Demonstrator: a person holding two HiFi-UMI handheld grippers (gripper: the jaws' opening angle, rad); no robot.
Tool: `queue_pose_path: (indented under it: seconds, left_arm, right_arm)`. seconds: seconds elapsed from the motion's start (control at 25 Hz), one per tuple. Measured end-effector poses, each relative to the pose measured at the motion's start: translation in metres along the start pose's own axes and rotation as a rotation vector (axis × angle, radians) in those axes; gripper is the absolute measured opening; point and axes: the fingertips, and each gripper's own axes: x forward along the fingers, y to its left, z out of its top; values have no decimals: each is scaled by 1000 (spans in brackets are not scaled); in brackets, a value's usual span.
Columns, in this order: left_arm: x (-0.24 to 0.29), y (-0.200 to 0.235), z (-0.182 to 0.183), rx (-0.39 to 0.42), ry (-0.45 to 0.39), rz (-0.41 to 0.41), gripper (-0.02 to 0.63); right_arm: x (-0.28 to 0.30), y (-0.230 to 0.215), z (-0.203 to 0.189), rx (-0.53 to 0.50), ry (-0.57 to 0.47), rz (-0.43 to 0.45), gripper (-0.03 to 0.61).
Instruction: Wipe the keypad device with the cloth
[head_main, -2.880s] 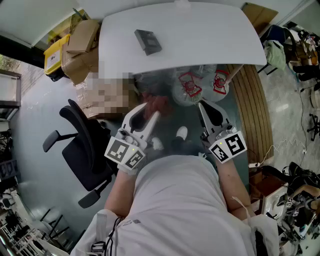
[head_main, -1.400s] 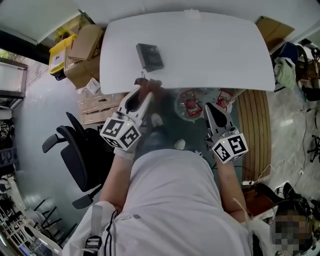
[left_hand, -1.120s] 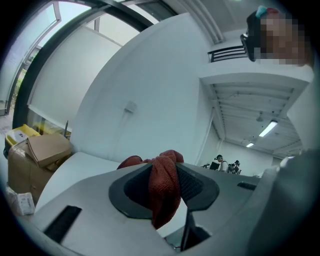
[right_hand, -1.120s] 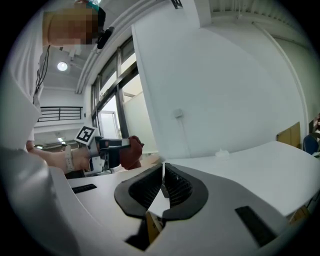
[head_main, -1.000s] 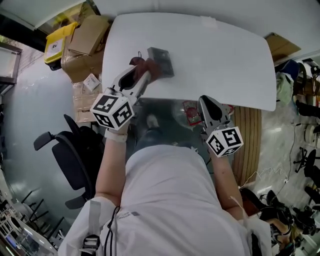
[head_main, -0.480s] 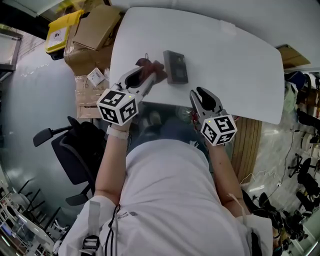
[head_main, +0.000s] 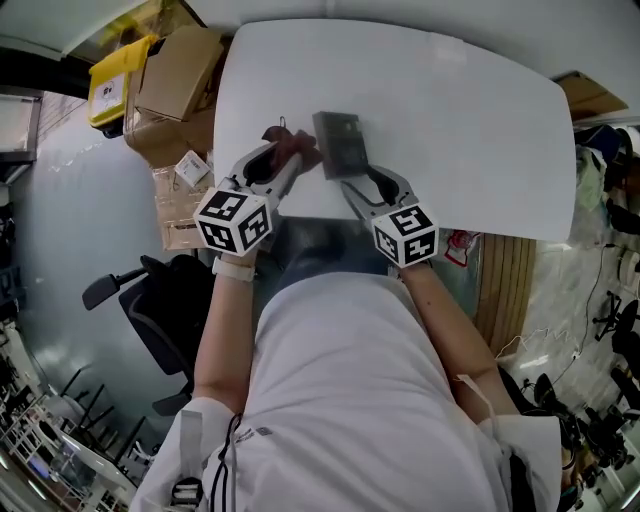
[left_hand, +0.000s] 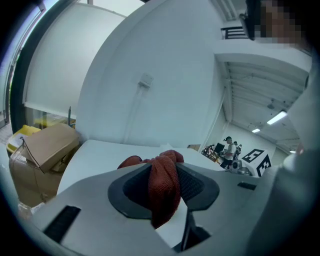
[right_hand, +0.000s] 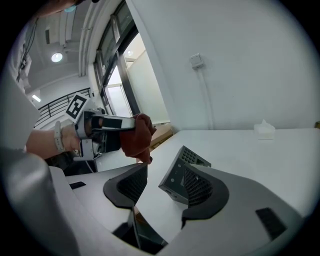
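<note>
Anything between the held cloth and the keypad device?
Nothing visible: the red cloth, clamped in the left gripper, hangs right beside the keypad device over the white table, with no object between them.

Dark grey rectangular keypad device (right_hand: 176, 181), right side hidden behind a jaw of the right gripper (right_hand: 167, 171); key markings too small to read.

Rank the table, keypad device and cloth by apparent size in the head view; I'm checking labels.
table
keypad device
cloth
The last two look close: the left gripper hides part of the cloth.
</note>
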Motion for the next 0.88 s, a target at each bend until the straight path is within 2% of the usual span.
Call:
queue_pose_path:
  seconds: [0.2, 0.4, 0.56, 0.76, 0.88]
  left_arm:
    - [14, 2, -1, 46, 14, -4, 135]
    - [46, 17, 5, 102, 40, 32, 135]
    - [76, 26, 10, 128, 58, 23, 135]
    - [113, 33, 5, 188, 129, 23, 135]
    - [130, 35, -8, 199, 194, 9, 135]
  right_arm:
    - [24, -12, -4, 44, 4, -11, 223]
    - [45, -15, -8, -12, 37, -16, 229]
    - [56, -11, -21, -55, 96, 5, 232]
    - [68, -10, -35, -132, 141, 10, 232]
    - [71, -10, -38, -133, 136, 14, 232]
